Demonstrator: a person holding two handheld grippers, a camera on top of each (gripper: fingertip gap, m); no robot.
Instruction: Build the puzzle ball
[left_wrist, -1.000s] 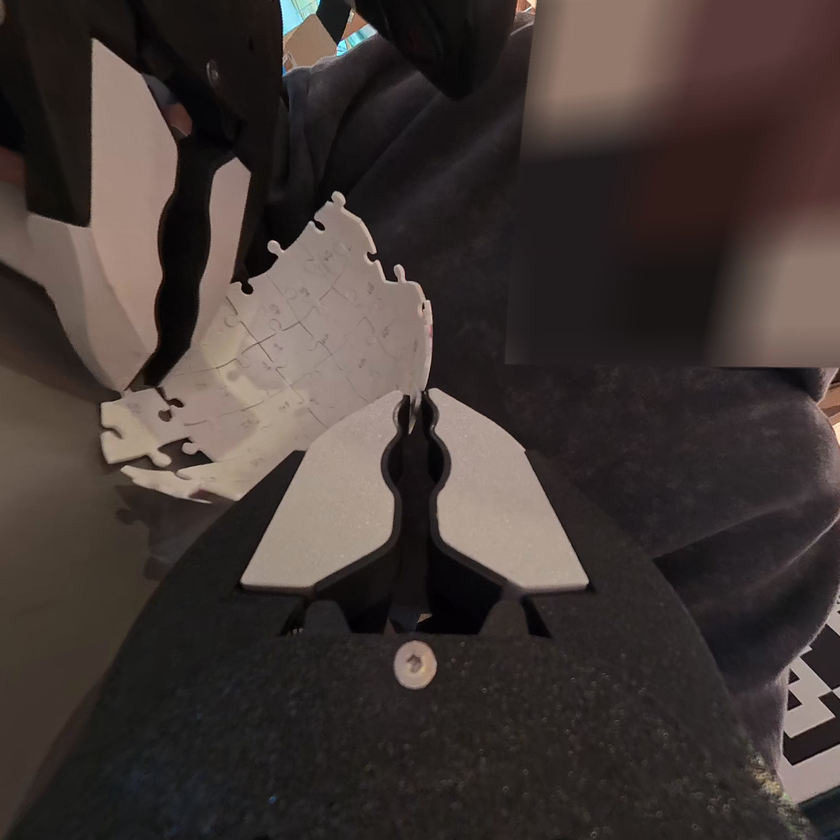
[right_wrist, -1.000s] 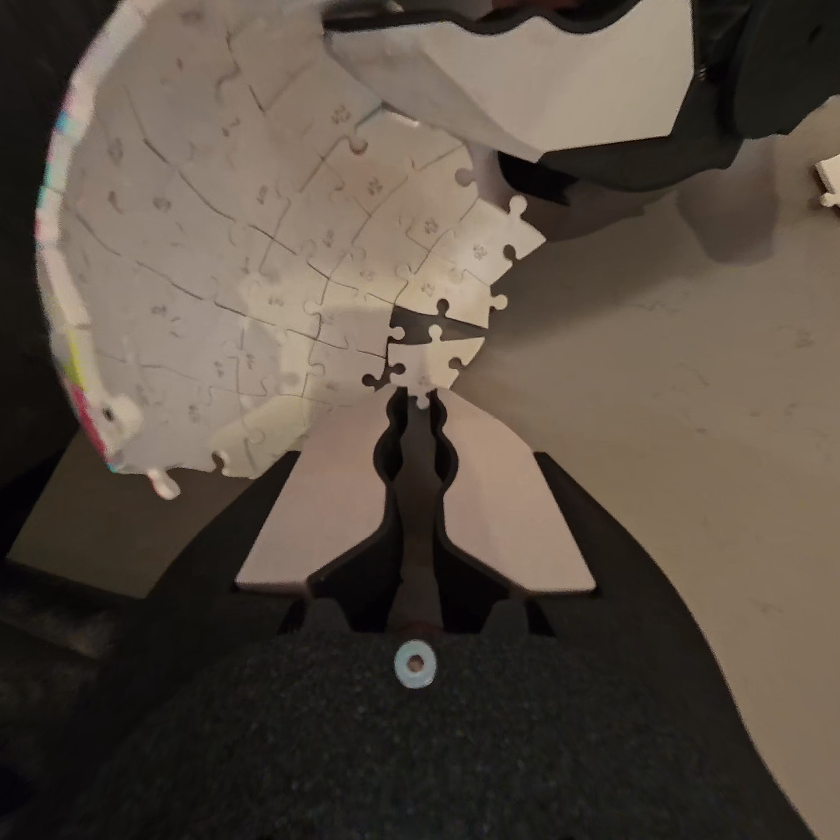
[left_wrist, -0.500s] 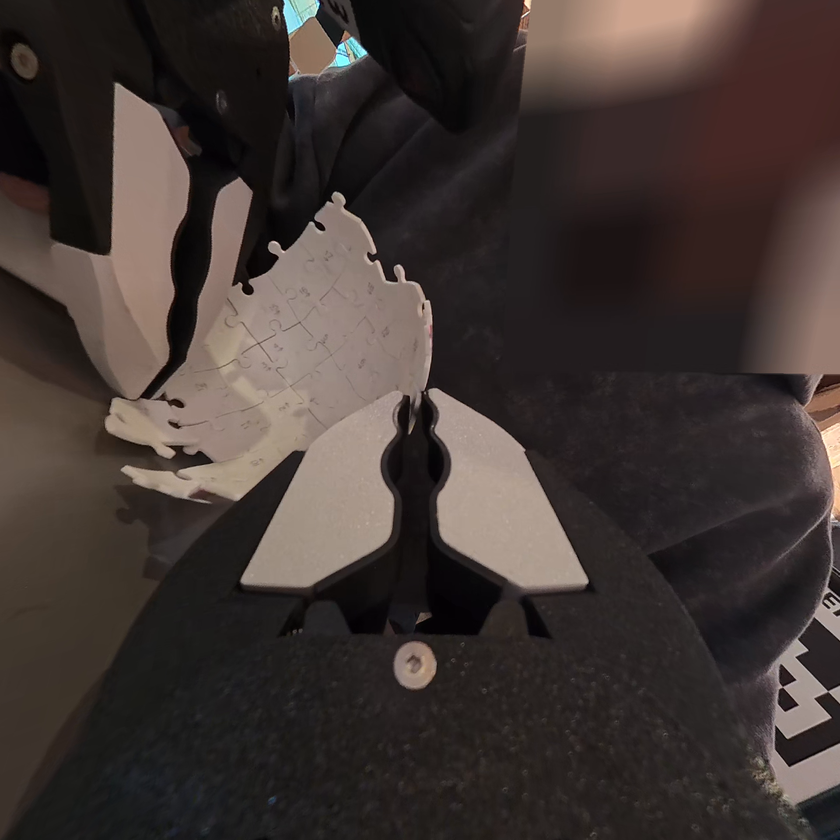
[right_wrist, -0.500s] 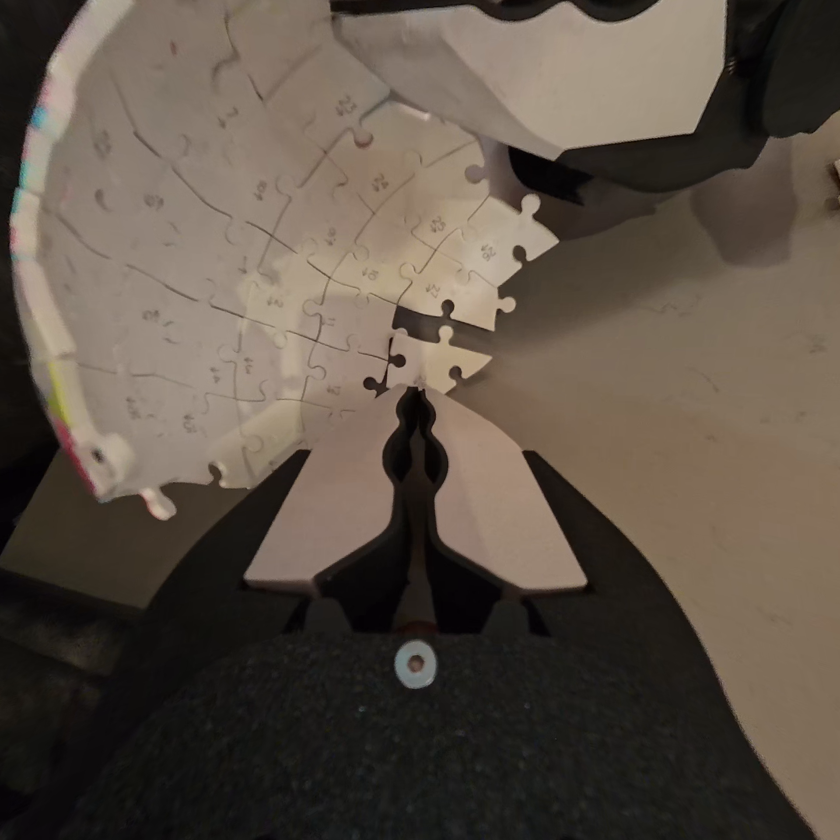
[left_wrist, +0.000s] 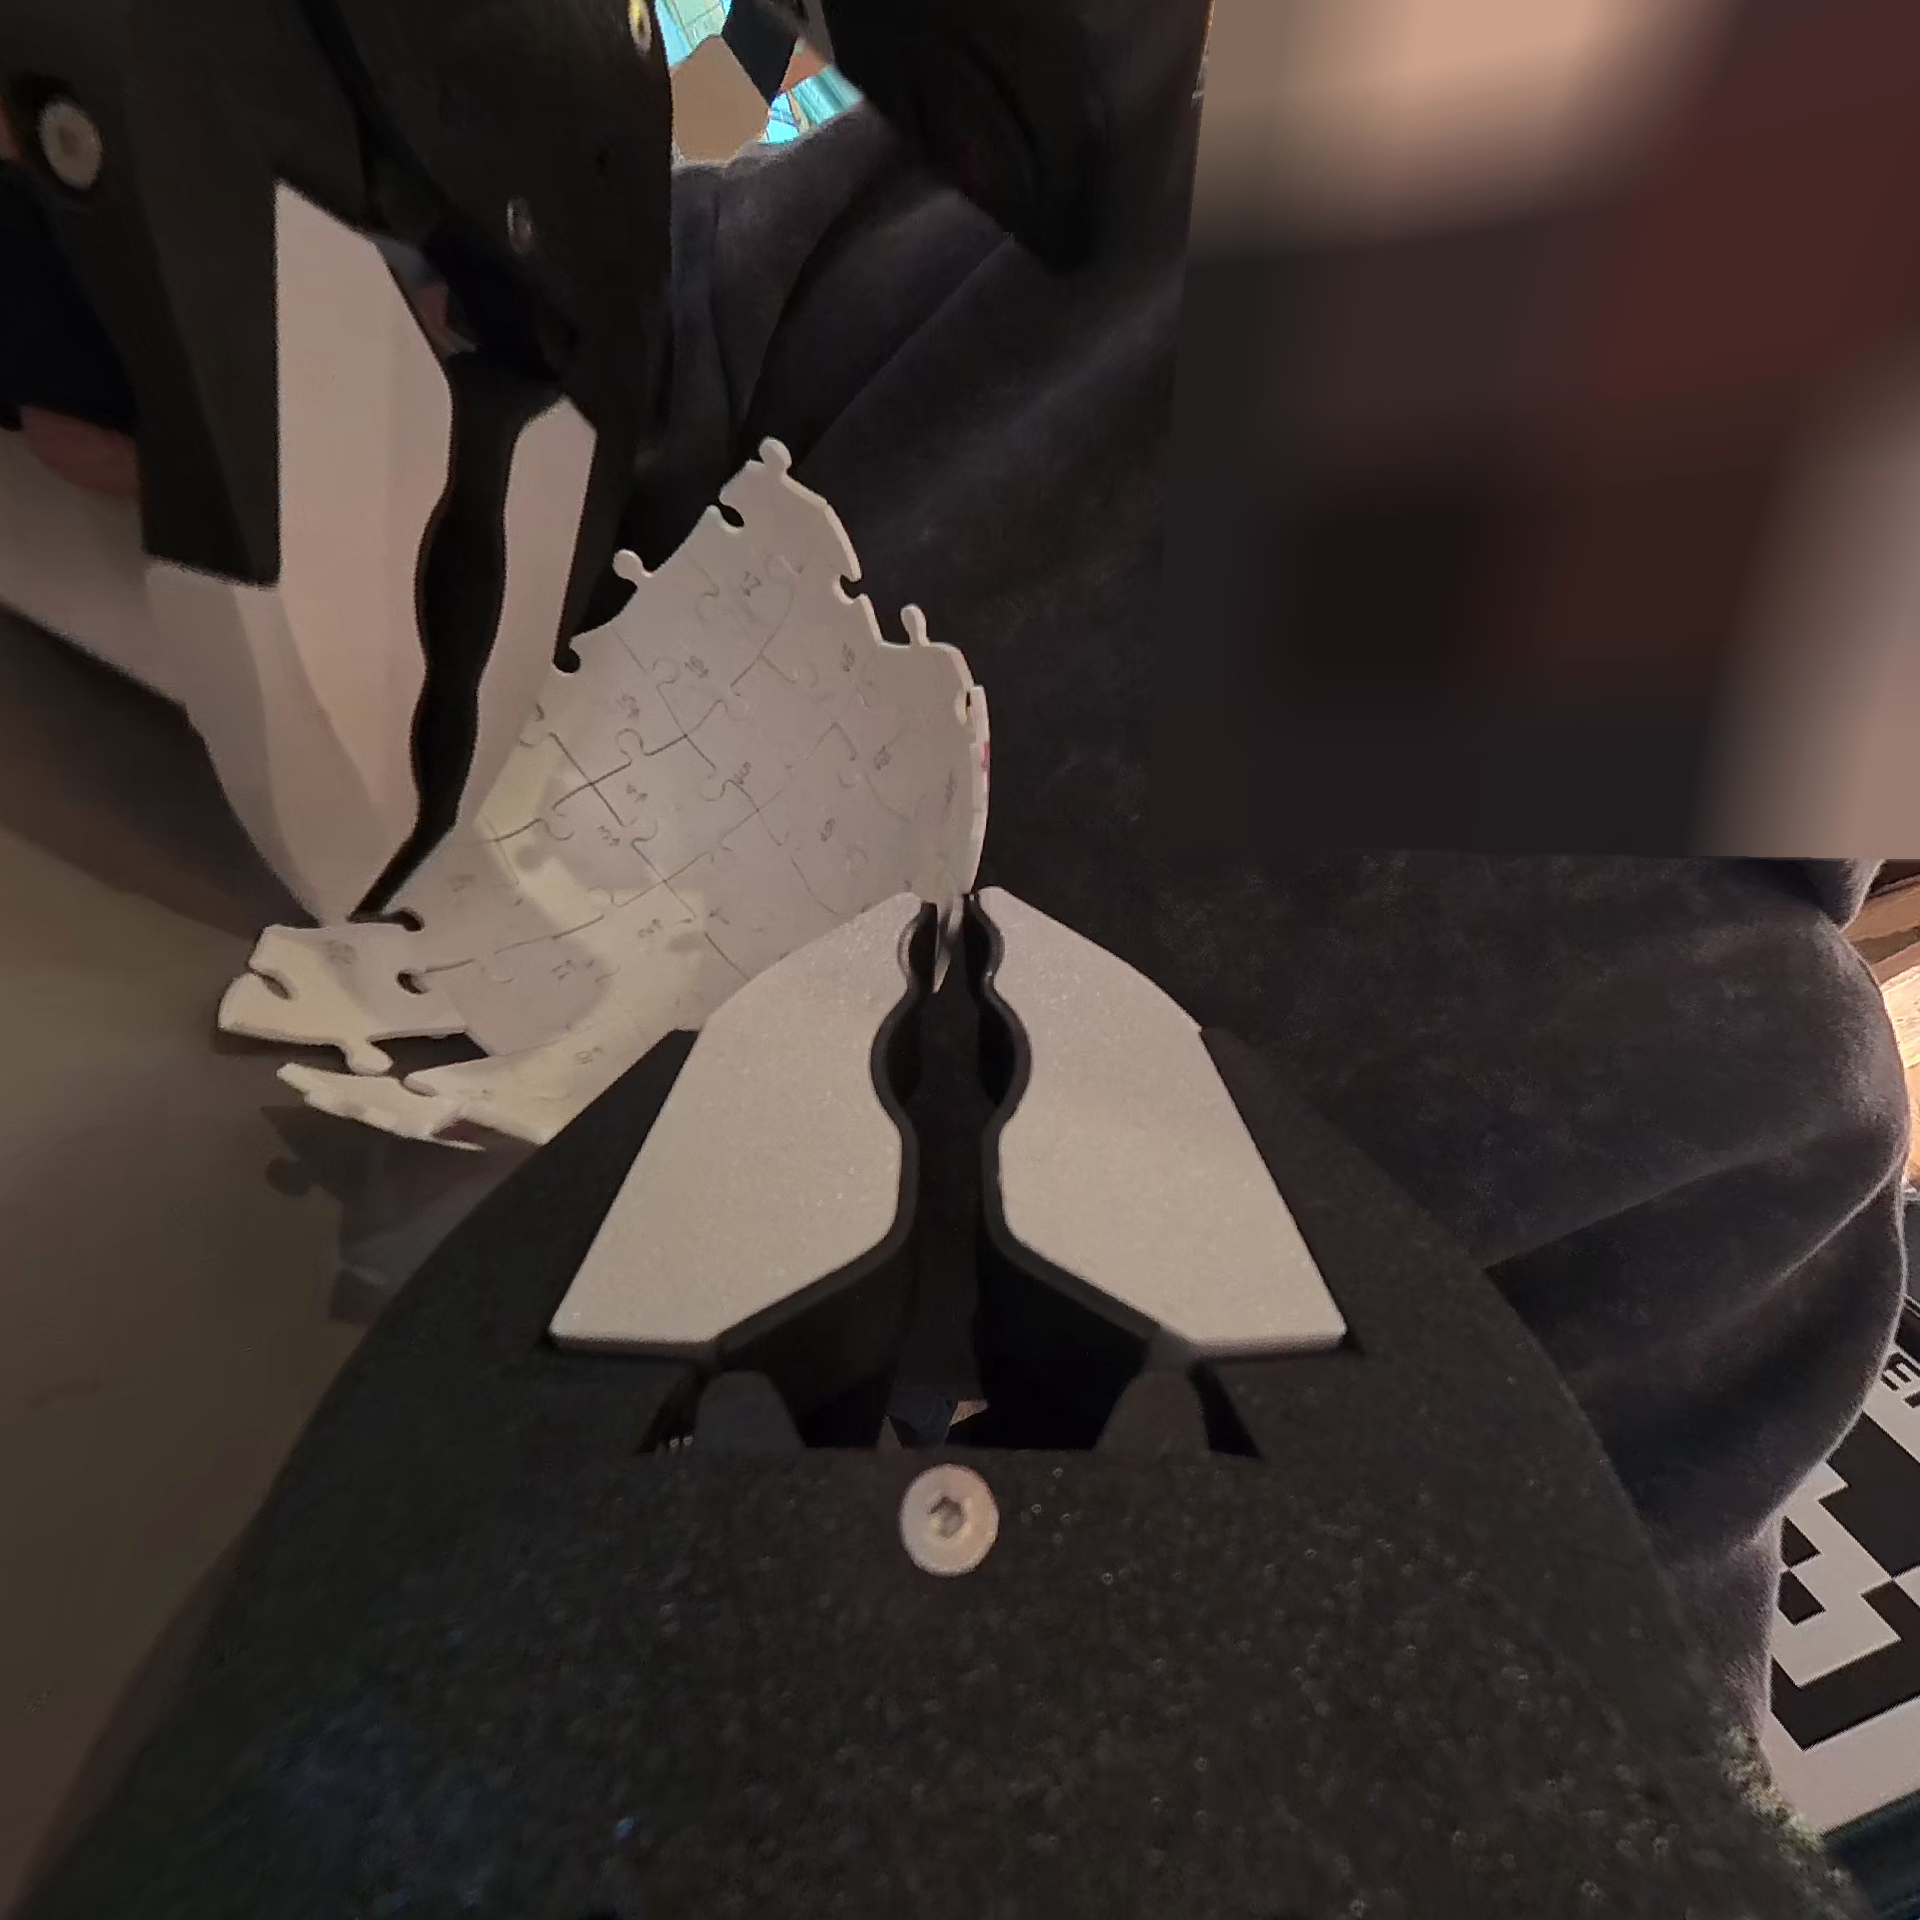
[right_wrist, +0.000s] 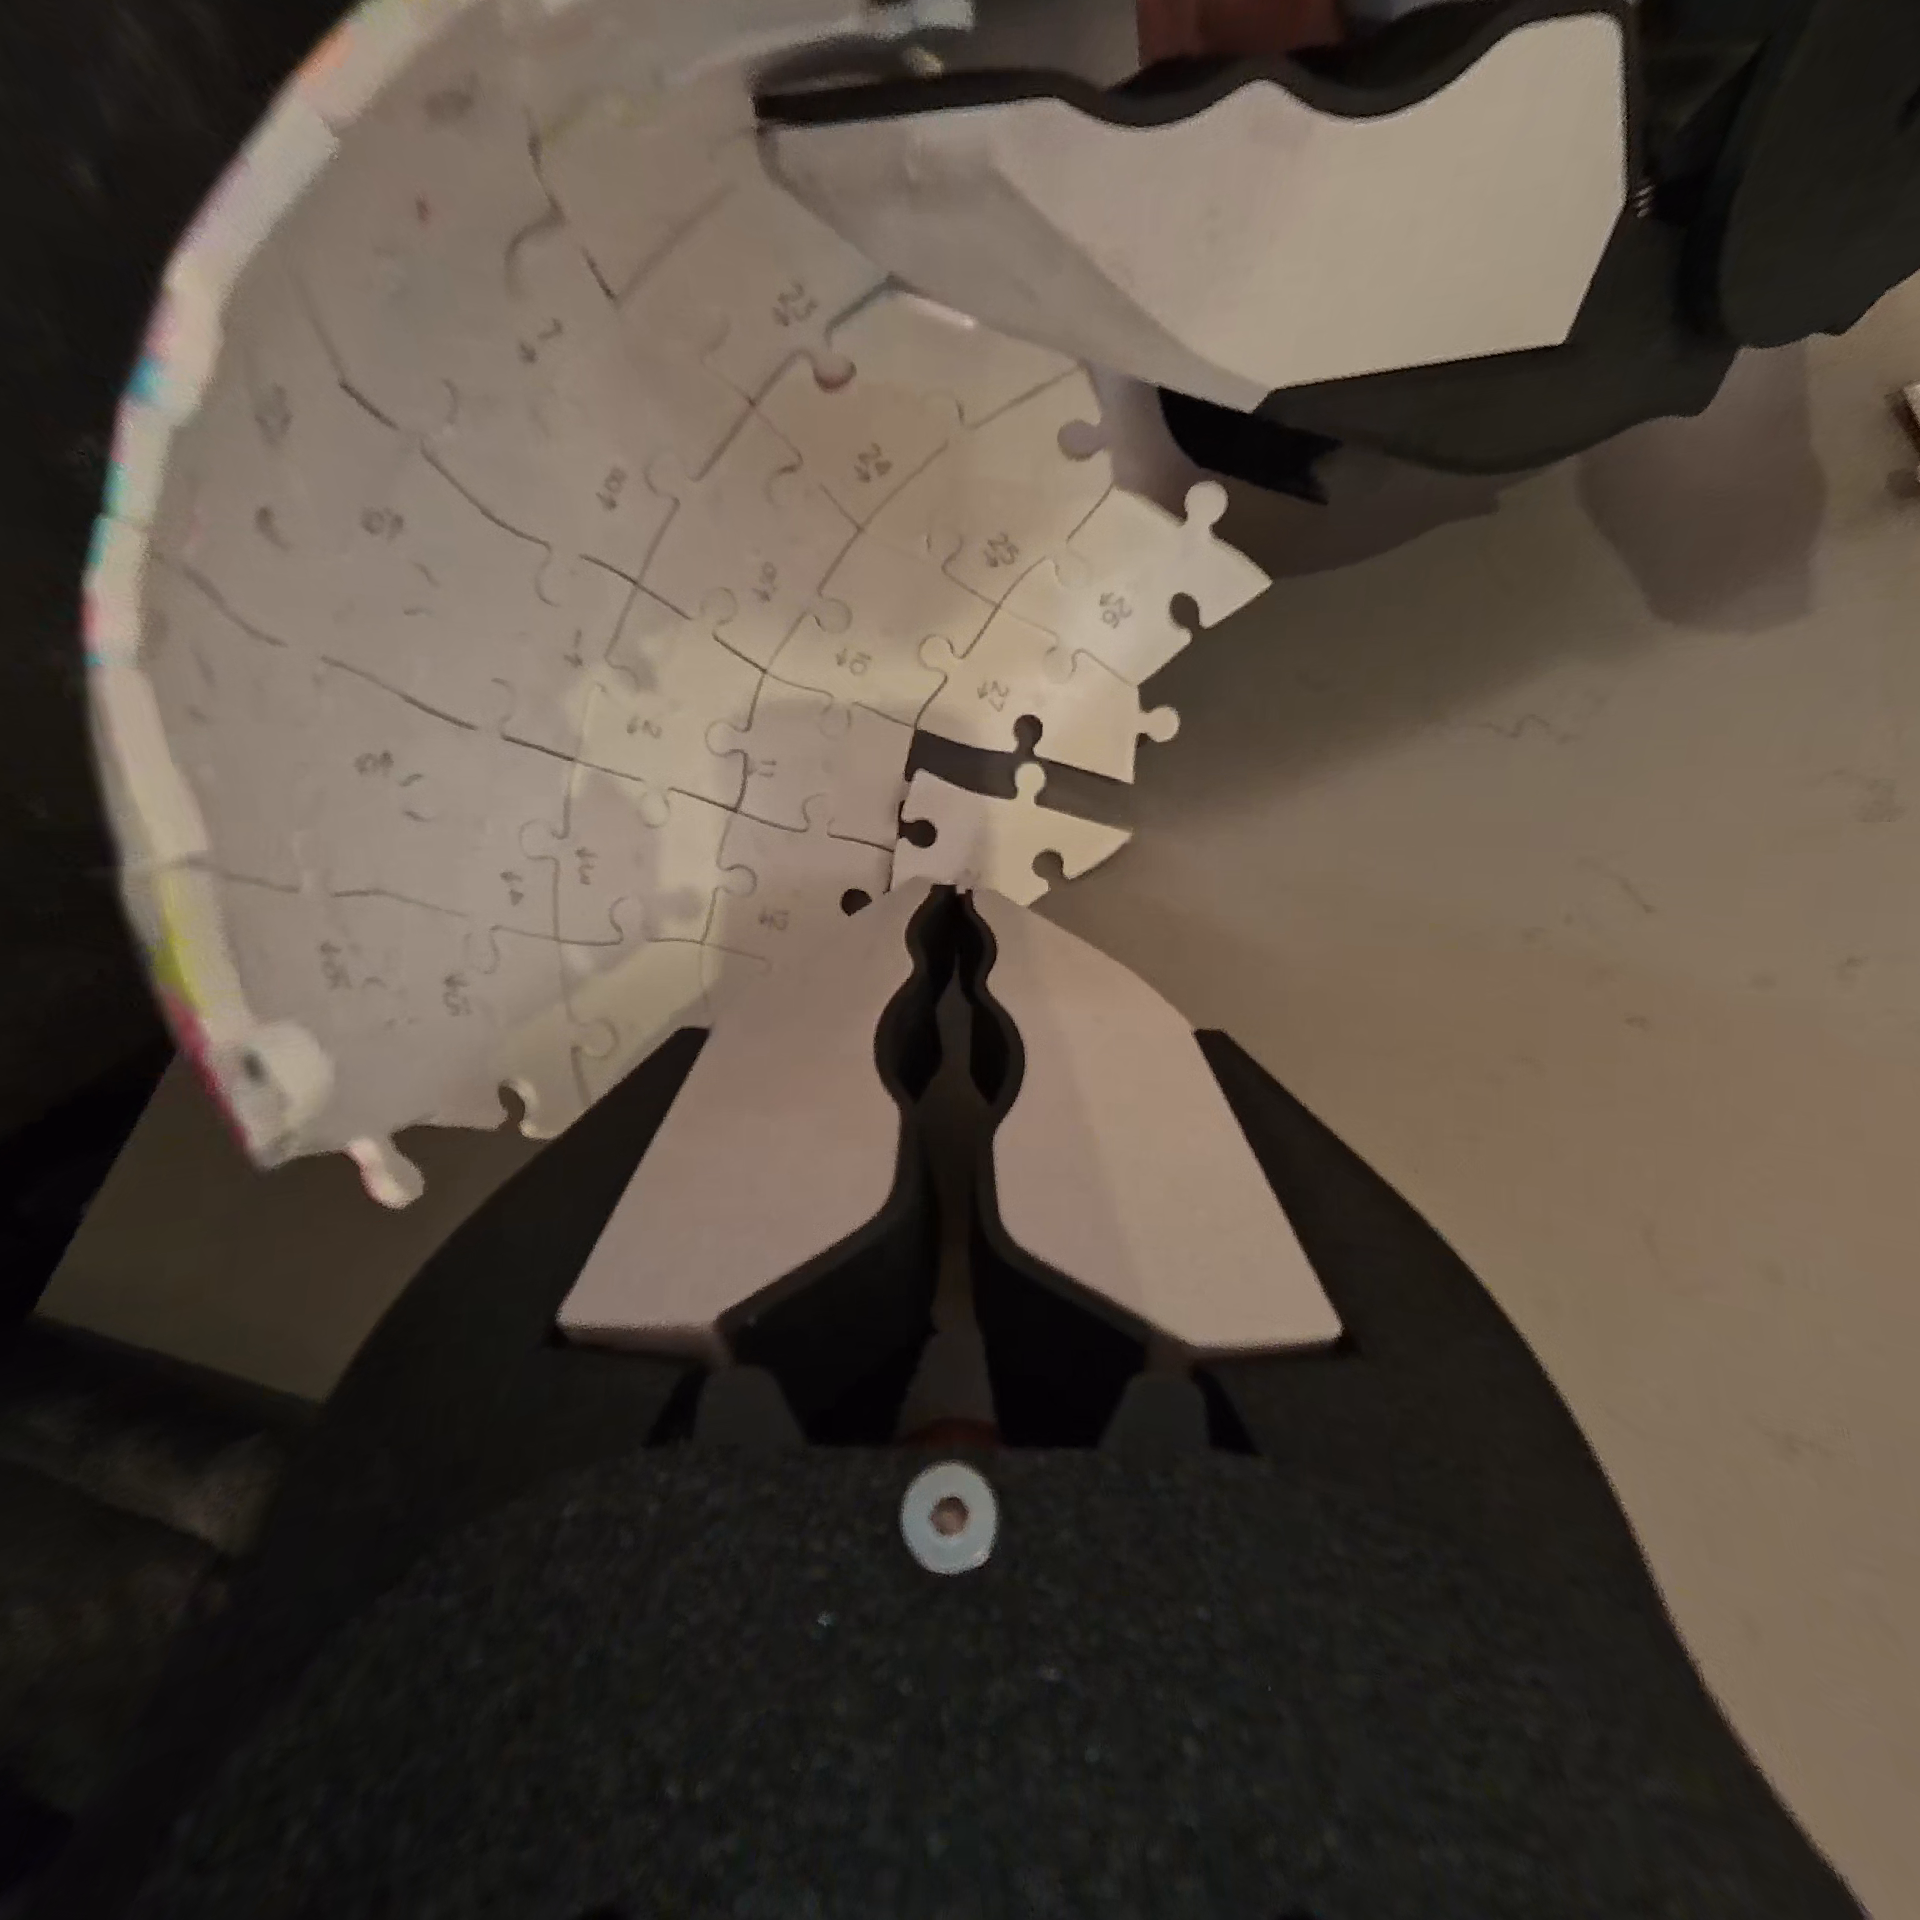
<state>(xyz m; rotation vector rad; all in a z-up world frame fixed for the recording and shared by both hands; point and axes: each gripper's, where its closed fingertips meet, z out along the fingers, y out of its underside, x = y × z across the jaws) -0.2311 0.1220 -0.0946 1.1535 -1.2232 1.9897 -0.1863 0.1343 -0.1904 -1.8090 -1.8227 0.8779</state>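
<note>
The half-built puzzle ball (right_wrist: 520, 623) is a curved white shell of joined pieces, seen from its inner side, with coloured print along its outer rim. My left gripper (left_wrist: 948, 914) is shut on the shell's rim and holds it up; it shows at the top of the right wrist view (right_wrist: 1247, 208). My right gripper (right_wrist: 945, 899) is shut on a loose white puzzle piece (right_wrist: 997, 842) held against the shell's open edge, with a narrow dark gap above it. In the left wrist view the right gripper (left_wrist: 374, 904) stands at the left with that piece (left_wrist: 312, 966) at its tips.
A tan table top (right_wrist: 1558, 935) lies under the shell. A person's dark sleeve (left_wrist: 1455, 1039) fills the space behind. A black-and-white marker tag (left_wrist: 1849, 1538) is at the lower right. A small loose piece (right_wrist: 1907, 416) lies at the far right edge. About 10 centimeters separates my left fingertips from my right.
My right gripper's fingers have closed tighter on the loose piece and brought it closer to the shell's edge. The left gripper has kept its hold on the rim.
</note>
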